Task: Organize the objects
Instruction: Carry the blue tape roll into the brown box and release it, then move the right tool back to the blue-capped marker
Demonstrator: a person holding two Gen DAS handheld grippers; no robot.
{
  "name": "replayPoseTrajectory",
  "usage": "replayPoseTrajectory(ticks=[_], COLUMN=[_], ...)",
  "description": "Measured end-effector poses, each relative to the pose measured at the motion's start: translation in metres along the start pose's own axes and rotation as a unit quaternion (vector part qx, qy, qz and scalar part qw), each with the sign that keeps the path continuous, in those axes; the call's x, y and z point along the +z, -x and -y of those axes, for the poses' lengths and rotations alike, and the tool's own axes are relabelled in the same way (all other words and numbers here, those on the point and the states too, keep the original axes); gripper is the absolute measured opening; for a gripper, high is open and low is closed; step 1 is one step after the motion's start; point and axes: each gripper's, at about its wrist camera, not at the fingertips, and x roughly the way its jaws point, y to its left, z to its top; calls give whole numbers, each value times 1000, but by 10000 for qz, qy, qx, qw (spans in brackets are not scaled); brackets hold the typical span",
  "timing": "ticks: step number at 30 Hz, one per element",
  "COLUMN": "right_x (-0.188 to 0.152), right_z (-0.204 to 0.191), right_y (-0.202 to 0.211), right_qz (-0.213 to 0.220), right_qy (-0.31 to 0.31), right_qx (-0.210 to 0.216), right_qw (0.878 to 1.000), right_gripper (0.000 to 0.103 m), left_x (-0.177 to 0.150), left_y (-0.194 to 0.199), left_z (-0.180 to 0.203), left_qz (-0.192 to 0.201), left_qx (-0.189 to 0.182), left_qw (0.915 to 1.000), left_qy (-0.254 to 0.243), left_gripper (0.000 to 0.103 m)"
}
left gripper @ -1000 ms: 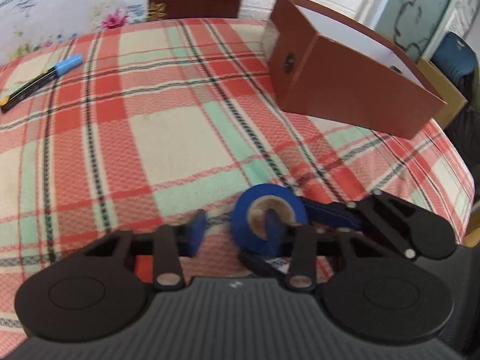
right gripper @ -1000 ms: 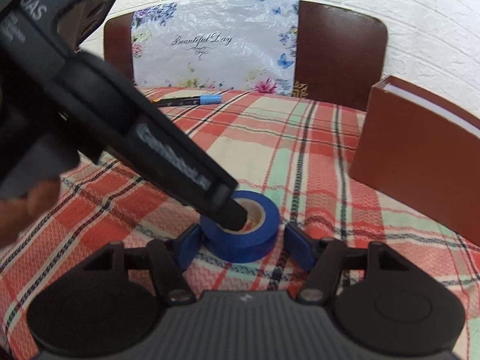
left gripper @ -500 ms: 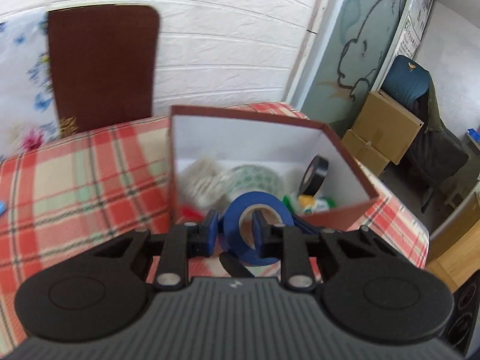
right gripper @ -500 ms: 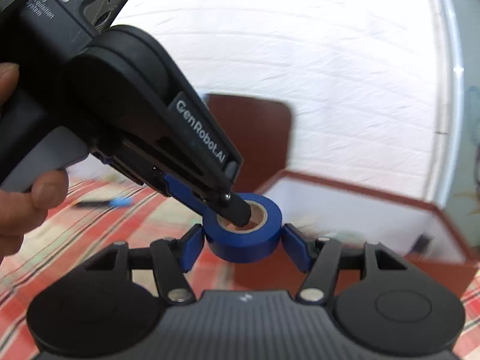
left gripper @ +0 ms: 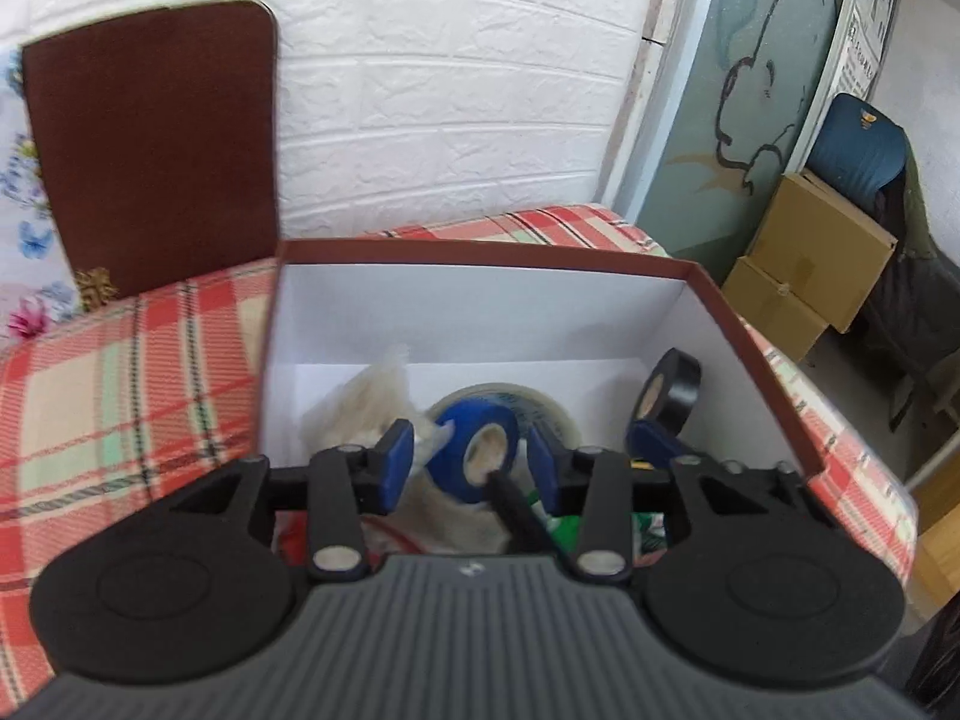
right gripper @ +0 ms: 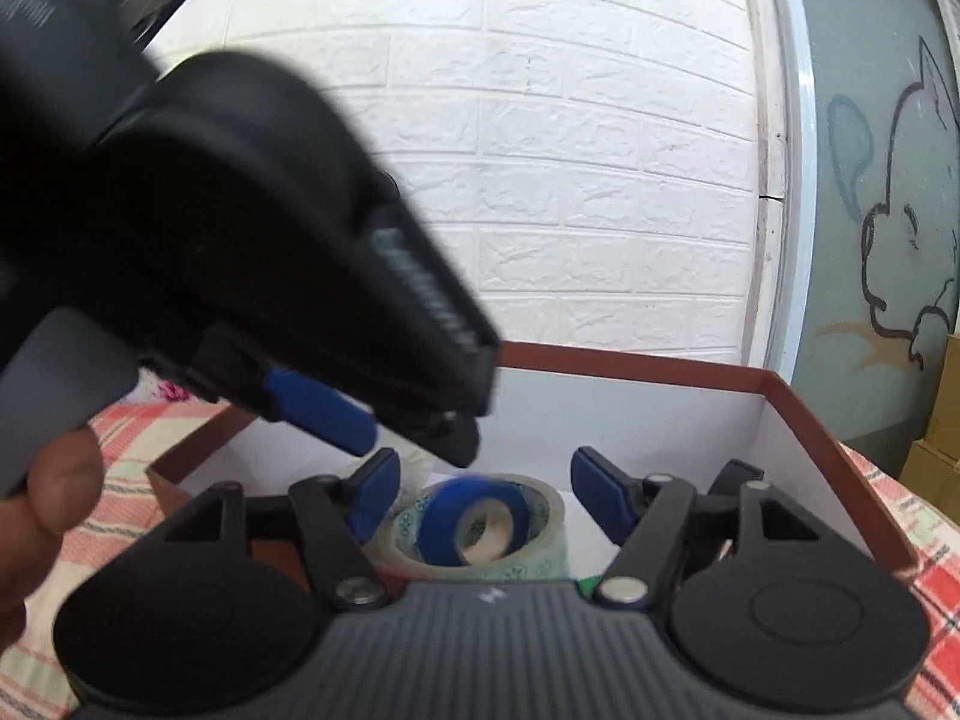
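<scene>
The blue tape roll (left gripper: 474,456) (right gripper: 474,522) is blurred and tilted, loose inside the open brown box (left gripper: 480,249) (right gripper: 660,366), resting on a clear patterned tape roll (right gripper: 540,546). My left gripper (left gripper: 469,465) hangs over the box with its jaws opening; the roll shows between its blue pads (left gripper: 396,462) with gaps on both sides. My right gripper (right gripper: 486,498) is also opening, its pads (right gripper: 600,492) wide of the roll. The left gripper (right gripper: 456,438) reaches in from the upper left of the right wrist view.
The box also holds a black tape roll (left gripper: 672,384), crumpled white plastic (left gripper: 366,408) and small green items. It stands on a plaid tablecloth (left gripper: 120,360). A brown chair back (left gripper: 150,150) is behind; cardboard boxes (left gripper: 810,252) stand right. A hand (right gripper: 54,498) holds the left gripper.
Both grippers lifted the blue roll off the tablecloth and carried it over the box. Their jaws have since widened and the roll has dropped away from the pads into the box.
</scene>
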Motion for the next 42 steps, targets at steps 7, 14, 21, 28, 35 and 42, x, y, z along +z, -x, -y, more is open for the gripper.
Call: replayPoseTrajectory(ticks=[7, 14, 21, 28, 35, 42], right_x=[-12, -14, -14, -30, -61, -71], right_z=[-2, -14, -35, -63, -98, -150], right_y=[38, 56, 65, 63, 41, 30], right_qz=[156, 14, -245, -802, -1809, -1904], right_qy=[-295, -284, -258, -134, -43, 745], right_qx=[1, 129, 382, 857, 1398, 1580], right_qw=[9994, 9995, 9986, 9930, 9735, 9660], right_gripper=[69, 69, 69, 69, 70, 77], left_x=[-25, -53, -75, -97, -124, -160], left_y=[43, 60, 72, 80, 80, 94], left_z=[-10, -31, -54, -90, -138, -215], left_qz=[335, 163, 95, 2, -178, -203], left_qx=[408, 866, 1209, 1662, 2135, 2631], left_qw=[9982, 9959, 9925, 9860, 9759, 9593], left_qy=[-268, -225, -171, 110, 417, 1002], left_gripper=[52, 52, 52, 52, 52, 57])
